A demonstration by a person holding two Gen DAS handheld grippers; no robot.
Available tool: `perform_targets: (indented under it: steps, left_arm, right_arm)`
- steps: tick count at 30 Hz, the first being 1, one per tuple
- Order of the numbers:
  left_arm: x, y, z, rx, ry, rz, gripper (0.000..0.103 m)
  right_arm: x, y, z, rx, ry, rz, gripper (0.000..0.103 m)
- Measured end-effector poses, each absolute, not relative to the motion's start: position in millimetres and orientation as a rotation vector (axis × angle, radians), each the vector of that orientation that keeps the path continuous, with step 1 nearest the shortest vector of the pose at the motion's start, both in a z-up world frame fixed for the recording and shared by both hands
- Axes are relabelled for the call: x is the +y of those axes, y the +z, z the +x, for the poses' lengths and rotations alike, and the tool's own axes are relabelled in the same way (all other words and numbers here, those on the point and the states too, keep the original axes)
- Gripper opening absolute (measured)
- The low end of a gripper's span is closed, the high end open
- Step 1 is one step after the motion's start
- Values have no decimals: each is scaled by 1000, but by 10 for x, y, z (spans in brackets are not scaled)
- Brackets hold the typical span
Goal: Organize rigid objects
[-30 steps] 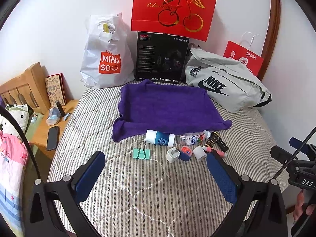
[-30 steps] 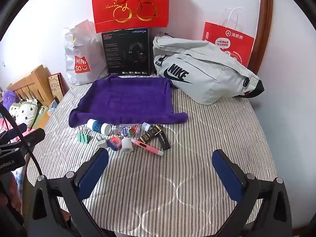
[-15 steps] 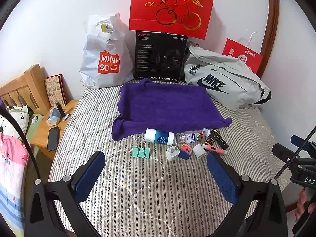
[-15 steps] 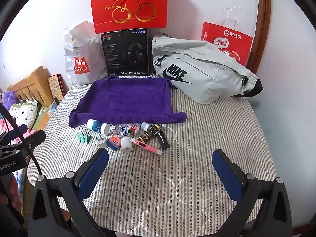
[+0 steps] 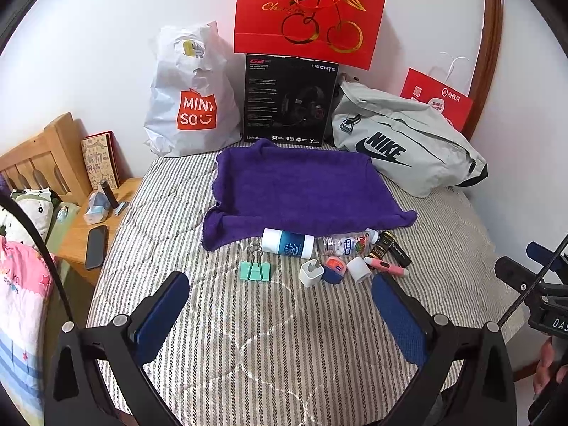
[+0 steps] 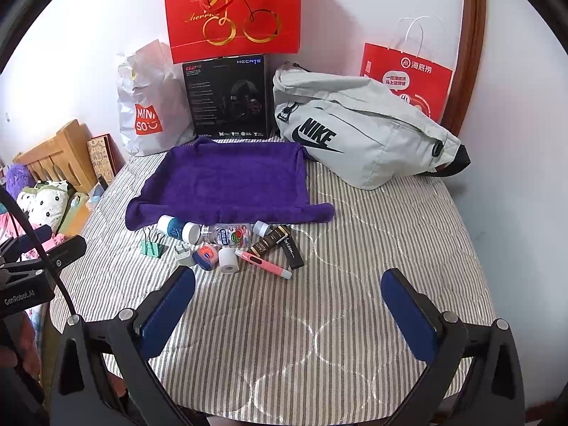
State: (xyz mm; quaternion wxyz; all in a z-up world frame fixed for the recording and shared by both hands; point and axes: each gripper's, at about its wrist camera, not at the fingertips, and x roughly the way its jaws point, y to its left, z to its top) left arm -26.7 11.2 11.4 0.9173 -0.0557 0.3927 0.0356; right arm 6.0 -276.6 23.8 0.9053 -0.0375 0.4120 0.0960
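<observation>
Two open claws, left claw [image 5: 280, 301], right claw [image 6: 289, 298], fuzzy purple towel [image 5: 301, 188]

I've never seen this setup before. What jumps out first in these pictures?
The purple towel spread mid-bed on the striped quilt, with a row of small things along its near edge, such as a green binder clip and a pink pen. Behind it, a red cherry gift bag tops a black headset box.

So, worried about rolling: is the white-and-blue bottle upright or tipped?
Tipped: the white-and-blue bottle lies on its side beside the purple towel's front edge.
</observation>
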Motion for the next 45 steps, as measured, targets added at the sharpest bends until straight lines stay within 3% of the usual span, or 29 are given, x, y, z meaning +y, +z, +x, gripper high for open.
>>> perform_targets:
  steps: [33, 45]
  left_arm:
    - [192, 55, -139, 829, 97, -104, 103]
    - [514, -660, 312, 911, 153, -113, 103]
  right_arm:
    - [-2734, 149, 150, 905, 208, -97, 103]
    - [-2832, -213, 445, 915, 196, -124, 103]
